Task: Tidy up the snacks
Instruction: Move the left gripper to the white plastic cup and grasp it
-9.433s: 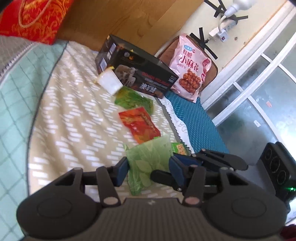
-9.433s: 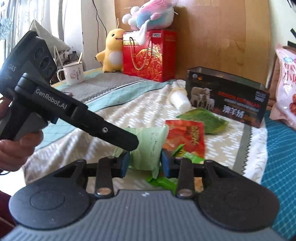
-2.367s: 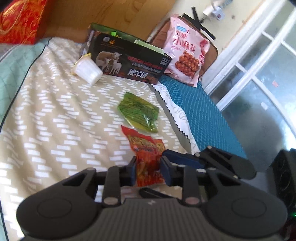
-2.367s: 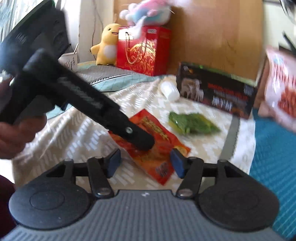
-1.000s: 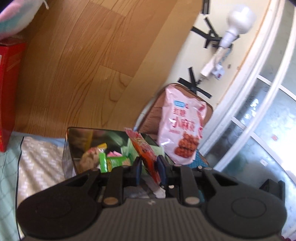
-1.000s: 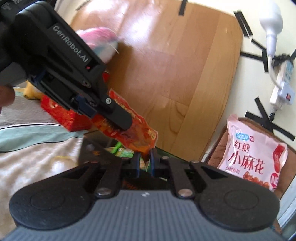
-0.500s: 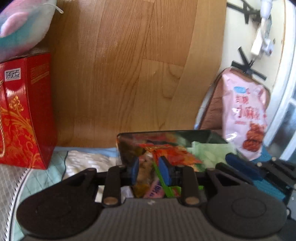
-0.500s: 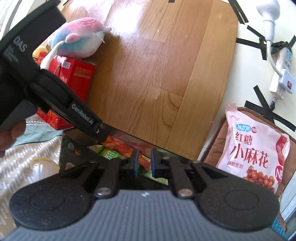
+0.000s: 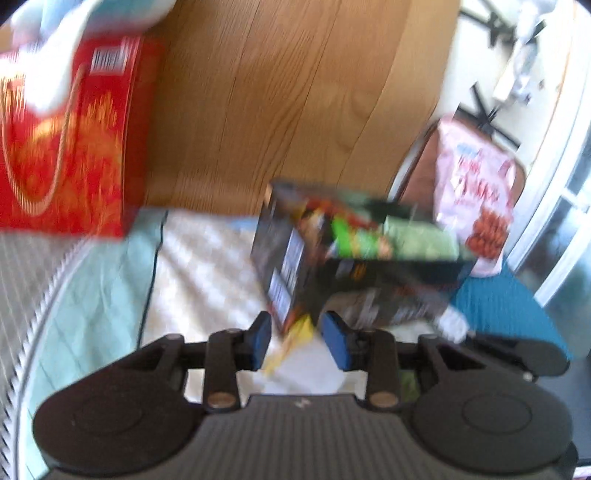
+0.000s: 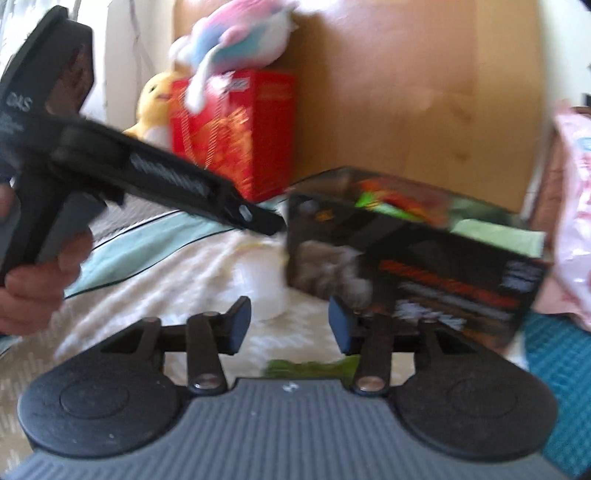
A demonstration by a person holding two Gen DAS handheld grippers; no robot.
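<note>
Both tools opening, empty; black box [image 10: 413,266] holds red, green snack packets [image 9: 354,236].

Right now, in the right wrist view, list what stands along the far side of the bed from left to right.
Yellow plush duck → red gift box with the pastel plush toy on top → black snack box → pink snack bag.
</note>
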